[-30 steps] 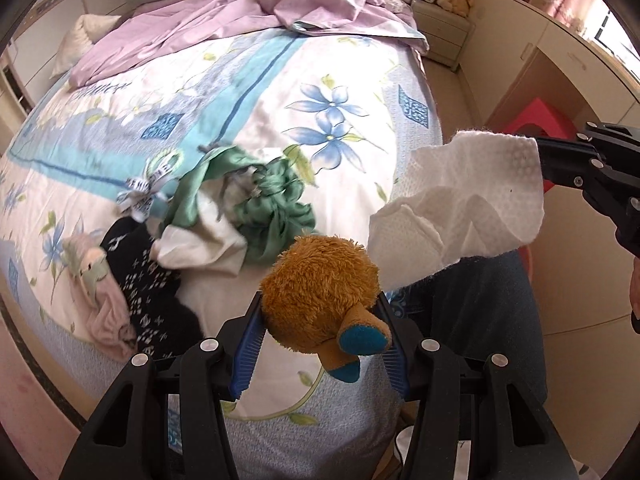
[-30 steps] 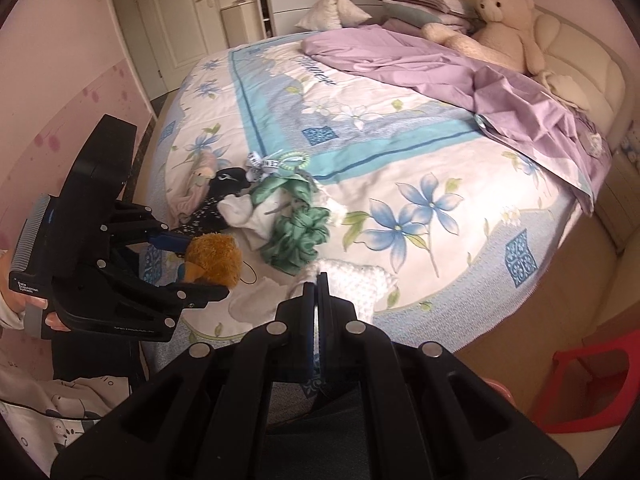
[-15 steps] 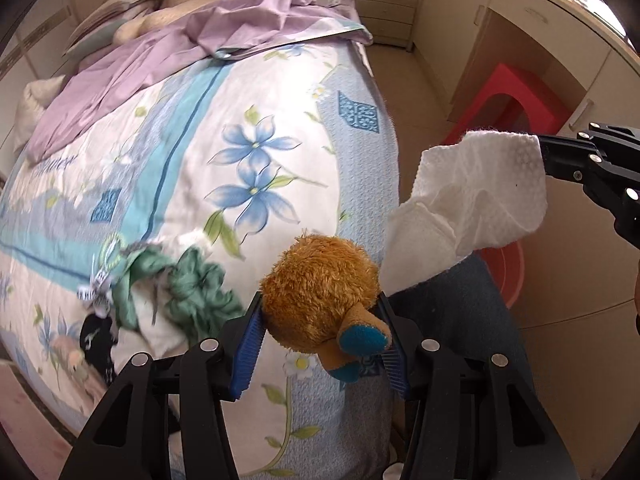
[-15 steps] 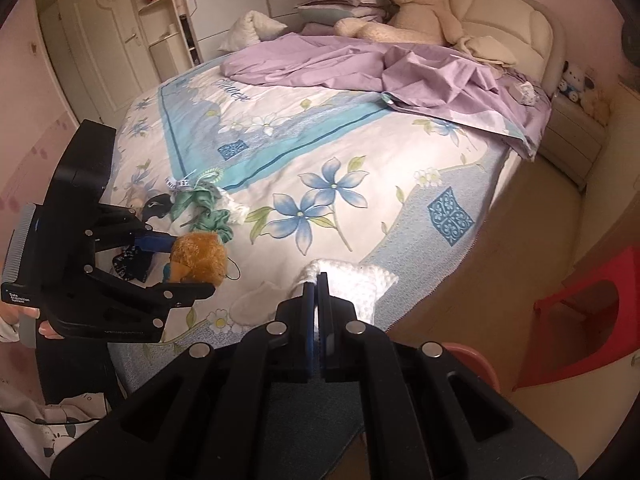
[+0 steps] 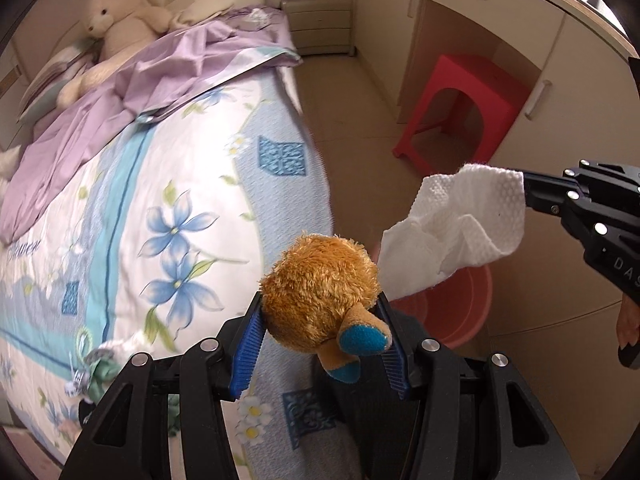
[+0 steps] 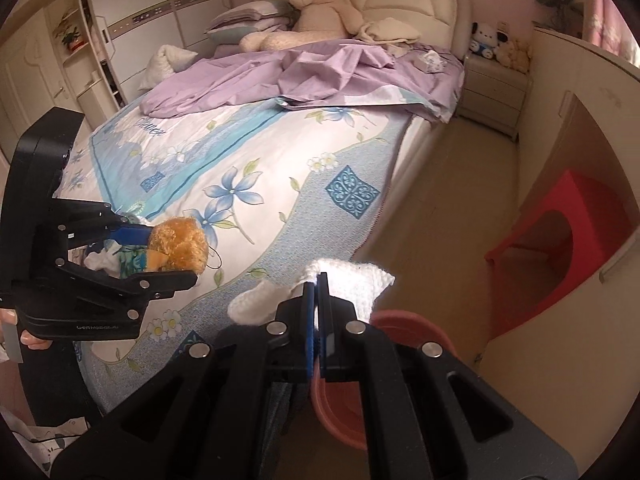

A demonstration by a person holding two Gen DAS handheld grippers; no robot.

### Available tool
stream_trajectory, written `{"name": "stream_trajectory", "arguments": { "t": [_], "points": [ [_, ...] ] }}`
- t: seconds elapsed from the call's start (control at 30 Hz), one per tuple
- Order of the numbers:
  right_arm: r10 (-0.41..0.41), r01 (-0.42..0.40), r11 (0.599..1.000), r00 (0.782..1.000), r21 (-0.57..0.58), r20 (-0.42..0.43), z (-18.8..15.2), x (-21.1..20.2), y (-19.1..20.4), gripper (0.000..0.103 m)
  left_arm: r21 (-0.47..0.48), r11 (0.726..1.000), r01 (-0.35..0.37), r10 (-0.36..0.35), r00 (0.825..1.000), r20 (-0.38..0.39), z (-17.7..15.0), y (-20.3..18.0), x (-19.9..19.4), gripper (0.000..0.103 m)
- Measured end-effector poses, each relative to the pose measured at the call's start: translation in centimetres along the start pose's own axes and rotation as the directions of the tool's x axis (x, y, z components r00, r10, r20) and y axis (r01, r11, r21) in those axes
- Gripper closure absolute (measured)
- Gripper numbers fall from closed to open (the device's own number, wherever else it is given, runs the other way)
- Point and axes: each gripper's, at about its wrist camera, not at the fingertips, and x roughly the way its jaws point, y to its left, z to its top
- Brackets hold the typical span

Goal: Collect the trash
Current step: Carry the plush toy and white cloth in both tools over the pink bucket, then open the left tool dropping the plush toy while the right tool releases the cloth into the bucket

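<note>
Both claws (image 5: 320, 322) (image 6: 318, 292), nearer red basin (image 5: 460, 308)

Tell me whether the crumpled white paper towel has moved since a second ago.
Yes. The crumpled white paper towel has swung off the bed to above the red plastic basin.

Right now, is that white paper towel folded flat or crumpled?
Crumpled: the white paper towel hangs in loose creases from the shut right gripper, over the red basin.
</note>
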Motion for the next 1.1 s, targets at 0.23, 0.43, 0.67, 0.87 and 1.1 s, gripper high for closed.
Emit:
{"name": "stream_trajectory", "arguments": {
  "t": [0.23, 0.43, 0.67, 0.87, 1.1],
  "points": [
    [-0.090, 0.090, 0.991, 0.996, 0.100, -0.002, -2.6, -1.4, -4.1, 0.102, 0.098, 0.993, 0.072, -0.070, 0.997, -0.026, 2.7, -6.0, 2.3, 0.050],
    [-0.134, 0.135, 0.972, 0.991, 0.192, -0.017, -5.2, -2.3, -7.6, 0.102, 0.183, 0.976, 0.117, -0.105, 0.992, -0.072, 3.7, -11.2, 5.0, 0.050],
    [-0.171, 0.177, 0.955, 0.984, 0.238, -0.048, -7.4, -1.9, -10.0, 0.102, 0.242, 0.962, 0.129, -0.101, 0.987, -0.123, 3.8, -14.8, 8.0, 0.046],
    [-0.174, 0.187, 0.941, 0.982, 0.282, -0.073, -9.1, -0.9, -11.9, 0.102, 0.268, 0.957, 0.110, -0.071, 0.986, -0.152, 3.8, -16.7, 10.0, 0.024],
    [-0.126, 0.156, 0.939, 0.985, 0.305, -0.115, -10.5, 1.8, -13.0, 0.102, 0.266, 0.960, 0.089, -0.046, 0.986, -0.163, 3.0, -15.9, 10.9, 0.011]
  ]
}}
